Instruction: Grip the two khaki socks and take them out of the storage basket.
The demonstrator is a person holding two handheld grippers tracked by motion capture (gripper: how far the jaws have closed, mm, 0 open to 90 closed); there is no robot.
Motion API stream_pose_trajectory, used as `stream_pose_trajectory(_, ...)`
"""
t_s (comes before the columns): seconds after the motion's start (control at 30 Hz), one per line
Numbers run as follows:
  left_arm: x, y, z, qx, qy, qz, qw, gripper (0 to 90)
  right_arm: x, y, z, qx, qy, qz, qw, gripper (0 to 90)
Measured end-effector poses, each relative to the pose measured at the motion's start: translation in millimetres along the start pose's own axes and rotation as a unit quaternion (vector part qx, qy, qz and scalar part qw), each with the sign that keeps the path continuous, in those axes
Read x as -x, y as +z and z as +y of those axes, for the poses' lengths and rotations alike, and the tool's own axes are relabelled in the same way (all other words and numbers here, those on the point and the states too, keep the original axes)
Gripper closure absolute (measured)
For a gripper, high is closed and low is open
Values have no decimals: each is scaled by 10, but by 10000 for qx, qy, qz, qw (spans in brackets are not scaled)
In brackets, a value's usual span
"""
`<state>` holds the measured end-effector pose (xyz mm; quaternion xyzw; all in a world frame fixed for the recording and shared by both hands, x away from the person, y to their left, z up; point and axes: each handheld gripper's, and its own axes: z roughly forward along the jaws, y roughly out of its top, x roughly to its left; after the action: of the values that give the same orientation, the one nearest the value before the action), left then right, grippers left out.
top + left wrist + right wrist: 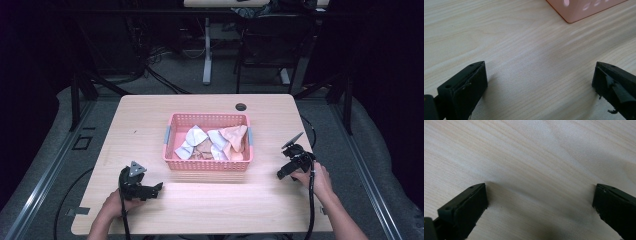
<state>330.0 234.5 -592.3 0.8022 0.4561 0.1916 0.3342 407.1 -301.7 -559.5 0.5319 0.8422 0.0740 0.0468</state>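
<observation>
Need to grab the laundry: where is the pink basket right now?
In the high view the pink basket sits mid-table, between the left gripper and right gripper, just beyond both.

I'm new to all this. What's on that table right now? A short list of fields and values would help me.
table: light wood
basket: pink, perforated, mid-table
basket contents: crumpled cloths, white and peach
left gripper: open, over bare wood near the basket's corner
right gripper: open, over bare wood
held items: none
</observation>
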Motion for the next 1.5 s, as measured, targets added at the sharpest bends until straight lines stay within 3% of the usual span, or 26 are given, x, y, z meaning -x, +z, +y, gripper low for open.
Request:
stream_pose_trajectory(0.1,0,0,0,1,0,2,10000,1,1,0,0,-3,-3,-8,10000,0)
stream_pose_trajectory(0.17,0,0,0,-1,-1,3,10000,1,-15,30,-16,206,156,62,9996,0)
stream_pose_trajectory(0.23,1,0,0,1,-2,5,10000,1,4,-7,6,-56,-40,-13,10000,0)
stream_pose_trajectory(0.27,0,0,0,4,5,4,10000,1,-10,16,-6,99,92,18,9999,0)
stream_pose_trajectory(0.33,1,0,0,1,-1,5,10000,1,-9,17,-5,97,78,6,9999,0)
stream_pose_trajectory(0.63,0,0,0,0,1,3,10000,1,46,-35,18,-130,-189,8,9997,0)
stream_pose_trajectory(0.67,1,0,0,-1,1,3,10000,1,52,-48,14,-110,-189,-5,9998,0)
stream_pose_trajectory(0.7,1,0,0,-1,0,3,10000,1,35,-32,-11,198,45,68,9998,0)
stream_pose_trajectory(0.73,1,0,0,0,-1,3,10000,1,65,-100,17,-126,-238,-23,9996,0)
stream_pose_trajectory(0.77,1,0,0,0,0,3,10000,1,44,-87,-1,85,-63,14,9999,0)
stream_pose_trajectory(0.83,1,0,0,0,0,4,10000,1,36,-113,-3,191,-57,20,9998,0)
stream_pose_trajectory(0.93,1,0,0,0,1,3,10000,1,21,-155,3,233,-75,-19,9997,0)
stream_pose_trajectory(0.97,1,-1,0,-1,2,3,10000,1,29,-190,16,125,-194,-18,9997,0)
stream_pose_trajectory(1.0,0,0,0,3,7,3,10000,1,14,-180,8,289,-69,39,9996,0)
stream_pose_trajectory(1.07,1,0,0,0,2,4,10000,1,18,-219,20,211,-232,-37,9995,0)
stream_pose_trajectory(1.13,0,0,0,0,3,3,10000,1,-2,-230,17,333,-131,36,9994,0)
stream_pose_trajectory(1.3,0,0,0,-1,2,4,10000,1,-14,-326,34,422,-161,35,9990,0)
stream_pose_trajectory(1.4,0,0,0,-1,1,3,10000,1,13,-425,62,189,-398,-10,9990,0)
stream_pose_trajectory(1.43,0,0,0,4,6,3,10000,1,-3,-422,50,388,-269,49,9989,0)
stream_pose_trajectory(1.5,0,-1,0,-2,3,3,10000,1,-11,-459,53,443,-276,55,9986,0)
